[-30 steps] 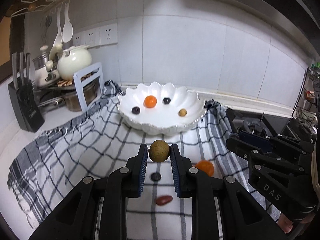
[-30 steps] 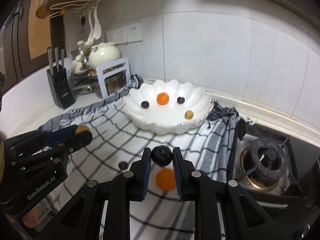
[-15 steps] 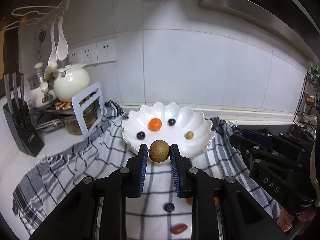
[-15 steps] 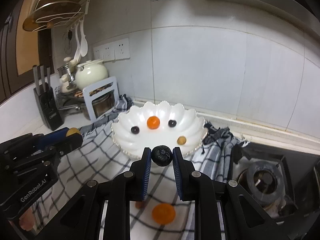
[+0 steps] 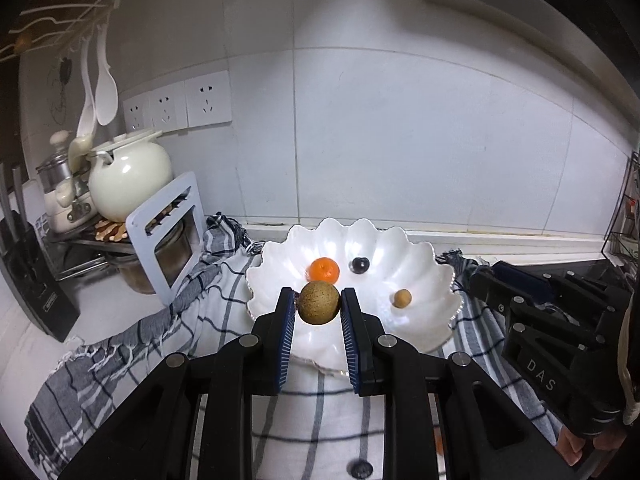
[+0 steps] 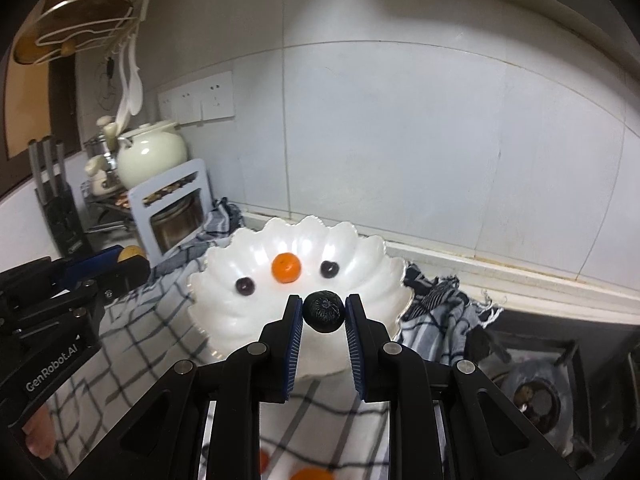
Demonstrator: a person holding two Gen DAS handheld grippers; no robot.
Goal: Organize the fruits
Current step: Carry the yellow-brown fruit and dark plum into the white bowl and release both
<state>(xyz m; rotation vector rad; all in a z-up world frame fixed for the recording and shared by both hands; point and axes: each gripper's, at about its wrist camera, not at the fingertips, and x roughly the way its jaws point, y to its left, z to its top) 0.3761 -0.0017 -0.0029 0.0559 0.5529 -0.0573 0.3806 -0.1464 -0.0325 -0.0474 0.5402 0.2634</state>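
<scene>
My left gripper (image 5: 319, 303) is shut on a round brown fruit (image 5: 319, 302), held above the near rim of the white scalloped bowl (image 5: 424, 256). In the bowl lie an orange fruit (image 5: 325, 269), a dark berry (image 5: 359, 265) and a small tan fruit (image 5: 401, 298). My right gripper (image 6: 323, 311) is shut on a wrinkled black fruit (image 6: 323, 311) over the same bowl (image 6: 360, 248), where an orange fruit (image 6: 286, 267) and two dark berries (image 6: 245, 286) show. Each gripper appears at the edge of the other's view.
The bowl rests on a checked cloth (image 5: 132, 352) with loose fruit near its front: a dark berry (image 5: 362, 469) and orange pieces (image 6: 308, 473). A white pot (image 5: 128, 178), knife block (image 5: 36, 280) and rack stand left. A gas hob (image 6: 536, 396) lies right; tiled wall behind.
Both grippers have moved forward and up with their fruit, from over the cloth to over the bowl's near side. The loose fruit on the cloth has slid toward the frames' bottom edges.
</scene>
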